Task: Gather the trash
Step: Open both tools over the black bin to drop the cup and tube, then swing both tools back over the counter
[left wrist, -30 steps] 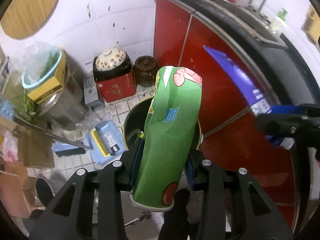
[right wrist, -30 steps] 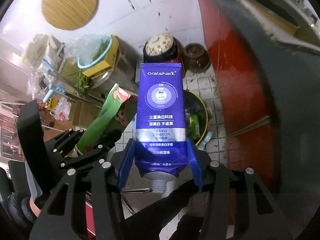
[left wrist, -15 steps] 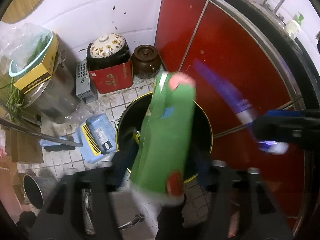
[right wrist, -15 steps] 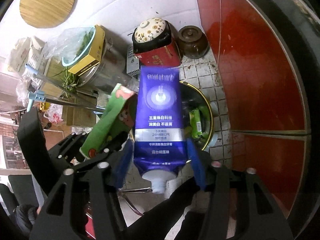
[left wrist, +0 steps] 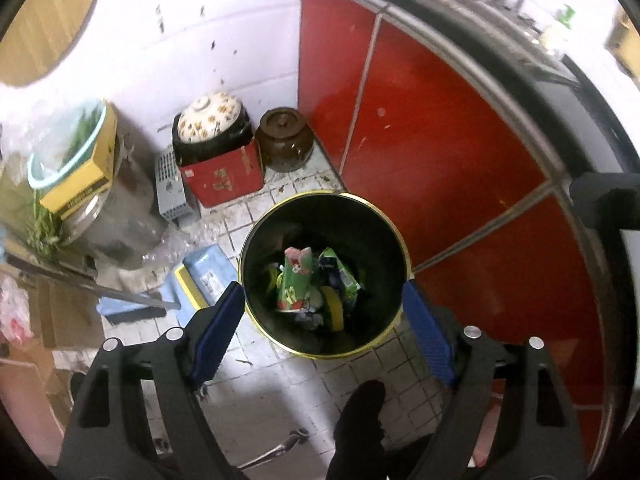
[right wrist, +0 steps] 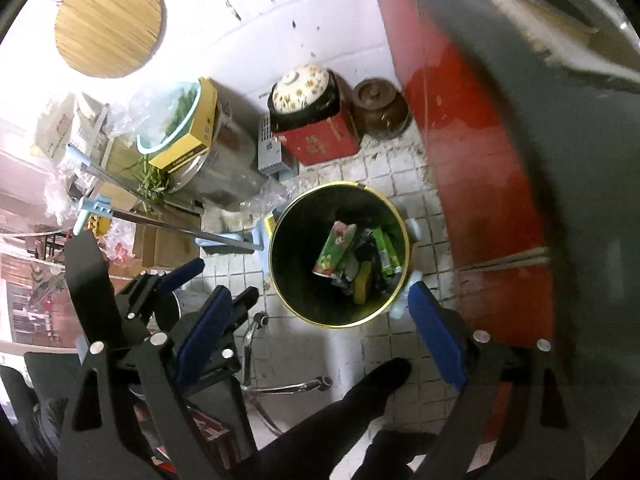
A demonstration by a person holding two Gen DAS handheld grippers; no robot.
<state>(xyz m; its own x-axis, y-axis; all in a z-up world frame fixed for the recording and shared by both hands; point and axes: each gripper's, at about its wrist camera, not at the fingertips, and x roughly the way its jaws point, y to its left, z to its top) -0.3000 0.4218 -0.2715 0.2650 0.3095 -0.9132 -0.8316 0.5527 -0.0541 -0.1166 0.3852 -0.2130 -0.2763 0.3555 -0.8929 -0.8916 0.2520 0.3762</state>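
A black trash bin with a yellow rim (left wrist: 256, 236) (right wrist: 280, 216) stands on the tiled floor below both grippers. The green carton (left wrist: 294, 280) (right wrist: 334, 250) lies inside it among other wrappers; I cannot make out the purple toothpaste tube in the pile. My left gripper (left wrist: 324, 320) is open and empty above the bin's near rim. My right gripper (right wrist: 316, 320) is open and empty, also above the near rim. The left gripper also shows in the right wrist view (right wrist: 188, 284), to the left of the bin.
Red cabinet doors (left wrist: 420, 152) run along the right. A red box with a floral-lidded pot (left wrist: 216, 160), a brown jar (left wrist: 284, 144) and a metal drum with a yellow box (left wrist: 80, 184) stand behind the bin. A blue dustpan (left wrist: 200, 280) lies left of it.
Both grippers opened. The green carton fell from the left one into the bin, and the purple toothpaste tube left the right one.
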